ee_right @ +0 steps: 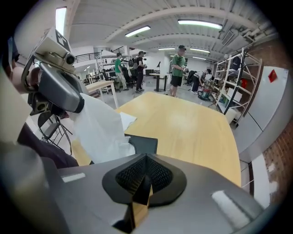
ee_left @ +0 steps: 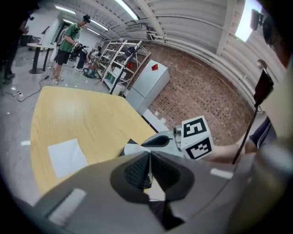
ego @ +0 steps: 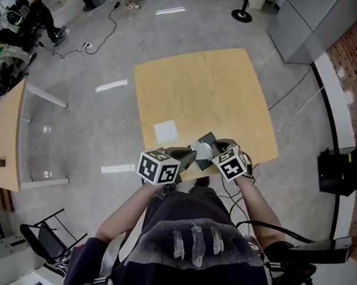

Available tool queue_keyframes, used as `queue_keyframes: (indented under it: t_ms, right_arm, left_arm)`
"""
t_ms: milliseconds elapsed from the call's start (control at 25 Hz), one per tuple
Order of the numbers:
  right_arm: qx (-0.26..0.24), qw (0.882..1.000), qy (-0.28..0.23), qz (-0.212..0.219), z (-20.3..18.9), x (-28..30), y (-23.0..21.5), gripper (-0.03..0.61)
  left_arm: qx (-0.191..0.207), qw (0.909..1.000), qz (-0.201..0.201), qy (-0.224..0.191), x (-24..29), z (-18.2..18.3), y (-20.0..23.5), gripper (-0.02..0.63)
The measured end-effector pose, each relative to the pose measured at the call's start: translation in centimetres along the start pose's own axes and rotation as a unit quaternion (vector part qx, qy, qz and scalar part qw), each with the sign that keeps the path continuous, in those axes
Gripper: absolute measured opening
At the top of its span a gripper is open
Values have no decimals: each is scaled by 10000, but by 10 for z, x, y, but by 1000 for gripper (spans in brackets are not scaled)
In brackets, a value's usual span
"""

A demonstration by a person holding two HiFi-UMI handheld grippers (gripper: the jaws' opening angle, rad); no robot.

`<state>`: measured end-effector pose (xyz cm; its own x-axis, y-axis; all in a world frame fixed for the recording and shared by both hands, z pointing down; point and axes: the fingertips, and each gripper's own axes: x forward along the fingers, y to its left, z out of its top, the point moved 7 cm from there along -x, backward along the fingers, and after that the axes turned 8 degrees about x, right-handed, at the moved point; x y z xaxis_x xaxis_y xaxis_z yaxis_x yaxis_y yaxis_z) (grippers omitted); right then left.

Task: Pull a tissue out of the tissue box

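Along the 6 o'clock edge of the smooth wooden table (ego: 216, 87) sits the tissue box (ego: 207, 138), dark and flat-faced. Bare tabletop lies open from 9 through 3 o'clock. The tissue (ee_right: 98, 125) is white, thin and crumpled, and reaches down to the box. The left gripper (ee_left: 149, 165) clamps its upper end. The right gripper (ee_right: 145, 171) has its jaws pressed together, with the box at 12 o'clock. A flat white sheet (ego: 166, 131) lies at 10 o'clock of the box.

**Round the Work Spot**

A light wooden square table (ego: 216, 81) stands on grey concrete floor (ego: 102, 124). At nine o'clock is a second wooden table on metal legs (ego: 7, 137), at three o'clock a black box (ego: 340, 169), and at seven o'clock a black folding chair (ego: 44, 238).
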<state>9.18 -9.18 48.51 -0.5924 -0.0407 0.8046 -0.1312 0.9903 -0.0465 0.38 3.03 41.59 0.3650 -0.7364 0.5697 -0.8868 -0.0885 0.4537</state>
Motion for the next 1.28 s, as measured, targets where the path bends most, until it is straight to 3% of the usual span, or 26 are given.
queue_keyframes:
  t_ms: [640,840,1280]
  right_arm:
    - [506,9977,-128,-425,-6,-8,-6,0]
    - [465,9971,-226,-565,-10,-8,-6,0]
    - [616,9961,-280,-564,-14,-8,-10,0]
  left_arm:
    - [32,10000,-26,19,-11,4,5,3]
    - [-4,10000,49,-4,-16,2,11,3]
    - [-39,10000,65,-49,-19,1,15,3]
